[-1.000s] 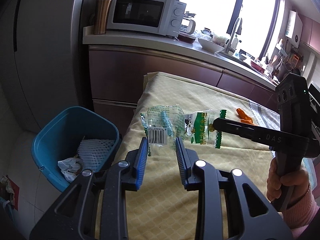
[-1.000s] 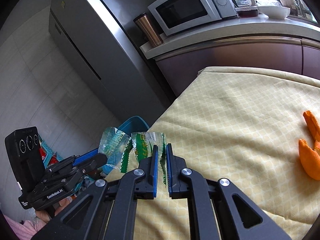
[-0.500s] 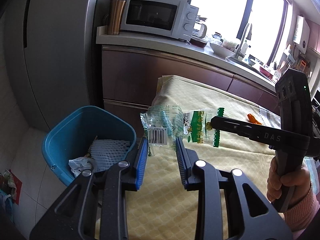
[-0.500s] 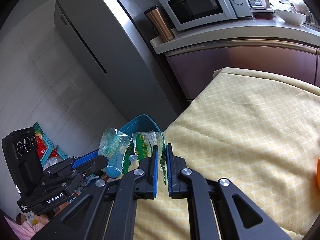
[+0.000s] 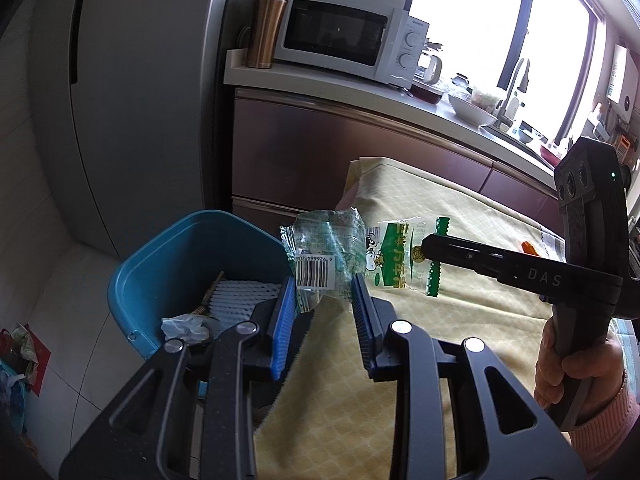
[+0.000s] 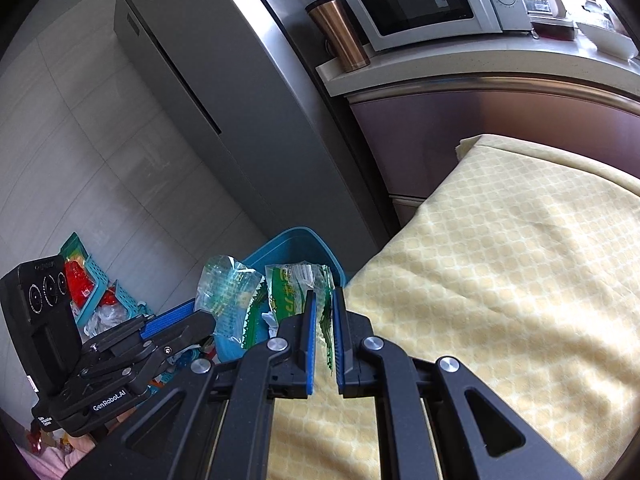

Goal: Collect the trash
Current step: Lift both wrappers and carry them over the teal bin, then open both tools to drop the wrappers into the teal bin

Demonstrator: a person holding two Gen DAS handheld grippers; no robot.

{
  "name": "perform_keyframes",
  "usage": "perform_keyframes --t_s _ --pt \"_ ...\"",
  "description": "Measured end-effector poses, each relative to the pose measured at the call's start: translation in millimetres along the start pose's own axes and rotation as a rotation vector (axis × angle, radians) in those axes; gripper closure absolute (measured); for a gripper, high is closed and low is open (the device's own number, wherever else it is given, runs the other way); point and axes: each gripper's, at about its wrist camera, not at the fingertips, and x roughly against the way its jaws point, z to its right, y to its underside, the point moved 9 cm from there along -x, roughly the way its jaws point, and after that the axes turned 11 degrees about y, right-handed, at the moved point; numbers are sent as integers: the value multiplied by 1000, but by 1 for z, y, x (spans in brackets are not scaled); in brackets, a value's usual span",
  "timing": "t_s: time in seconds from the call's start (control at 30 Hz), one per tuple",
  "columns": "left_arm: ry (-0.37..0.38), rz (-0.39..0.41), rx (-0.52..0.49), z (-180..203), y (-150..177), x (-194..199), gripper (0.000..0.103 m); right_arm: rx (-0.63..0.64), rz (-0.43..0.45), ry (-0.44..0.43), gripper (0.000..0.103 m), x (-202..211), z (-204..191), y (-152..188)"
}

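My left gripper (image 5: 322,286) is shut on a crumpled clear wrapper (image 5: 320,256) with a barcode label, which stands up between its blue pads. Close on its right, my right gripper (image 5: 426,246) is shut on a green-and-white snack wrapper (image 5: 400,258). In the right wrist view the green wrapper (image 6: 296,292) is pinched in my right gripper (image 6: 324,296), and the clear wrapper (image 6: 228,292) sticks up from the left gripper (image 6: 200,318). Both wrappers hang over the table's left end, beside the blue bin (image 5: 160,252), which holds white foam net and paper.
The table wears a yellow patterned cloth (image 5: 460,320) with an orange peel (image 5: 528,246) far right. A grey fridge (image 5: 140,100), a counter with a microwave (image 5: 344,48) and a copper tumbler (image 5: 264,32) stand behind. A small teal basket (image 6: 96,292) sits on the floor.
Both grippers have carried their wrappers leftward off the middle of the table to its left end. The bin now lies closer, just left of and below the wrappers.
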Motion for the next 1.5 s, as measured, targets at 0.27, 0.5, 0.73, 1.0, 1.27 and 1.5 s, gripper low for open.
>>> perform_keyframes --t_s 0.27,0.5,0.73,1.0,1.27,1.5 --pt "-36 9 38 -23 0 3 74 22 -19 -8 96 -19 -14 -7" --pt "-62 8 64 -42 0 2 74 46 -42 -12 96 -37 -27 -10" --pt "-83 -9 91 -57 5 -5 74 79 -72 -3 96 -54 -39 -9" --pt "-107 -16 117 -72 10 -11 74 125 -106 7 96 -75 -56 -9" --pt "-135 -41 152 -91 19 -22 74 177 -159 34 96 -98 -72 -4" --pt "-154 -66 178 -106 30 -34 72 212 -224 61 94 -122 -80 8"
